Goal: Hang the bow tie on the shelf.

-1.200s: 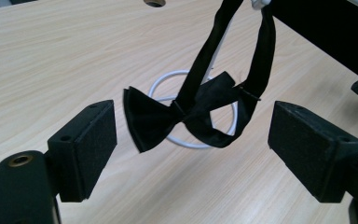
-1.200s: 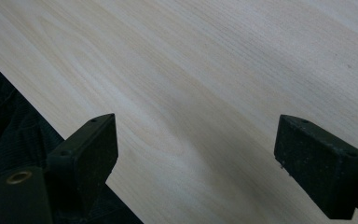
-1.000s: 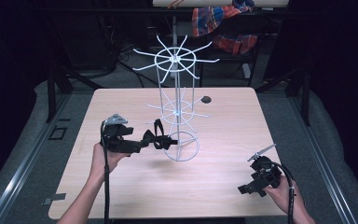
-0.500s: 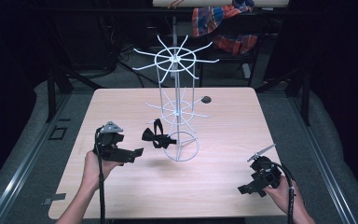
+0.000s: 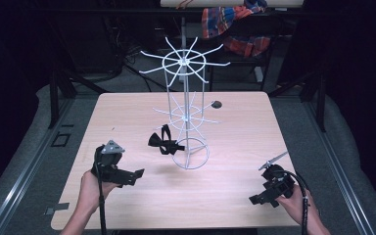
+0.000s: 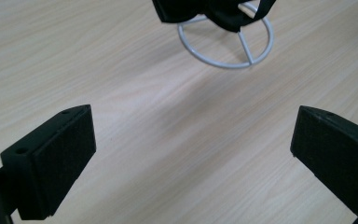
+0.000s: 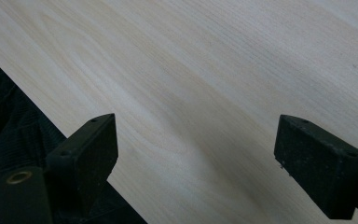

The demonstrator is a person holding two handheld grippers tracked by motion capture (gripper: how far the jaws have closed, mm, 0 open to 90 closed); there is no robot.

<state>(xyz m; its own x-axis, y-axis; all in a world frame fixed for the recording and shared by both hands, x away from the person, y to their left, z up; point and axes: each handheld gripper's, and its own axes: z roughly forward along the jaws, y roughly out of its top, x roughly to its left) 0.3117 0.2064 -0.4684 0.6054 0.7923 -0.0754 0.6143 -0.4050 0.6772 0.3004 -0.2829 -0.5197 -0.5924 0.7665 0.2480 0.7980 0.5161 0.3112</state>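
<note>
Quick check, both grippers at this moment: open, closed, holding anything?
Left gripper: open, jaws have just been opening, nothing between them; the black bow tie hangs on the white wire rack.
Right gripper: open, empty.

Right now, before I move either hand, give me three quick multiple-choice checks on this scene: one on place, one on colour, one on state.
1. Where is the black bow tie?
A. hanging on a lower arm of the white wire rack
B. lying flat at the table's near edge
C. between the right gripper's jaws

2. What colour is the rack?
A. red
B. white
C. black

3. How does the left gripper stand?
A. shut on the bow tie
B. shut on the rack's base ring
C. open, with nothing between its jaws

Answers:
1 A, it dangles beside the pole, above the base ring.
2 B, every wire reads white.
3 C, the left gripper view has bare table between the jaws, which have just been opening.
</note>
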